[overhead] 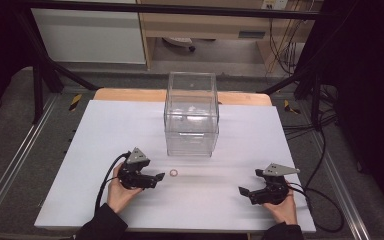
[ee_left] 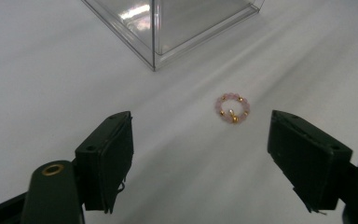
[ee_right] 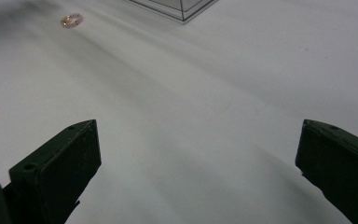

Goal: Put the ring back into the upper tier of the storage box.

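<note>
Surface [overhead: 105,130]: smooth, matte white sheet, flat, laid over a wooden board whose edge showed at the far side.
Box [overhead: 191,114]: one, clear hard plastic, glossy, cube-shaped with sharp edges, standing upright at the middle of the far half of the surface; its corner also showed in the left gripper view [ee_left: 154,32].
Bracelet [overhead: 174,173]: one small ring of round pale-pink beads with a few gold ones [ee_left: 232,108], lying flat on the surface, near the box's front and apart from it.
Left gripper [overhead: 156,180]: black, with a grey three-cornered plate on top; its fingers [ee_left: 107,156] stood spread wide, holding nothing, with the bracelet just ahead of them and not touched.
Right gripper [overhead: 246,192]: the same build; its fingers [ee_right: 63,163] stood spread wide over bare surface, holding nothing, well apart from the bracelet [ee_right: 71,20].
Count: two grippers, one box, one bracelet.
</note>
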### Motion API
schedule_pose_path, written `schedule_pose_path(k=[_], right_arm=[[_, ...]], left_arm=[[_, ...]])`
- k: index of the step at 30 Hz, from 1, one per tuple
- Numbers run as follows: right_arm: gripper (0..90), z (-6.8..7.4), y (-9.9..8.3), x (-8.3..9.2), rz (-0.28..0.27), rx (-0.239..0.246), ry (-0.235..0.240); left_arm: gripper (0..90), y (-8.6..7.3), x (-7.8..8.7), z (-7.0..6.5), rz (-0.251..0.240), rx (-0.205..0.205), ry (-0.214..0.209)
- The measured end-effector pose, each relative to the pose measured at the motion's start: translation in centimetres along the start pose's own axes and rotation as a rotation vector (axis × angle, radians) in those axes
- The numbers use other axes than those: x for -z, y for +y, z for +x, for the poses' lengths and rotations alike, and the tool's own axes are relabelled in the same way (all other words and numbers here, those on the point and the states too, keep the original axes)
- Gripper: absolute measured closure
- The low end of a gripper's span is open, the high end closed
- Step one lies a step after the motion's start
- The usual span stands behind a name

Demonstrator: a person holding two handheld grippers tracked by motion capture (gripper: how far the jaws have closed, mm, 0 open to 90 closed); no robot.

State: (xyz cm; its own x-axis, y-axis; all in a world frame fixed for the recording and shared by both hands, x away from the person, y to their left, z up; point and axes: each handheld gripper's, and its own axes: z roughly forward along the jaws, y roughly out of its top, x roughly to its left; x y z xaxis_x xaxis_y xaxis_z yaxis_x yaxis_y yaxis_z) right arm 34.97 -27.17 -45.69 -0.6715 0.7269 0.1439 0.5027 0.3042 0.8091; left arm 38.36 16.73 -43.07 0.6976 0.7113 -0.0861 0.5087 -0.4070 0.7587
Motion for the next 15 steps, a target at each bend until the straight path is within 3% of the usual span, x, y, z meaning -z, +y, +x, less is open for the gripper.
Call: schedule_pose_path(k=[8, 15], right_arm=[[0.4, 0.0, 0.0, 0.1, 0.001, 0.000, -0.001], [0.4, 0.0, 0.0, 0.0, 0.003, 0.001, -0.001]], left_arm=[[31.7, 0.9, -1.7, -0.6, 0.009, 0.018, -0.005], [41.4, 1.1, -2.7, -0.9, 0.035, 0.009, 0.010]])
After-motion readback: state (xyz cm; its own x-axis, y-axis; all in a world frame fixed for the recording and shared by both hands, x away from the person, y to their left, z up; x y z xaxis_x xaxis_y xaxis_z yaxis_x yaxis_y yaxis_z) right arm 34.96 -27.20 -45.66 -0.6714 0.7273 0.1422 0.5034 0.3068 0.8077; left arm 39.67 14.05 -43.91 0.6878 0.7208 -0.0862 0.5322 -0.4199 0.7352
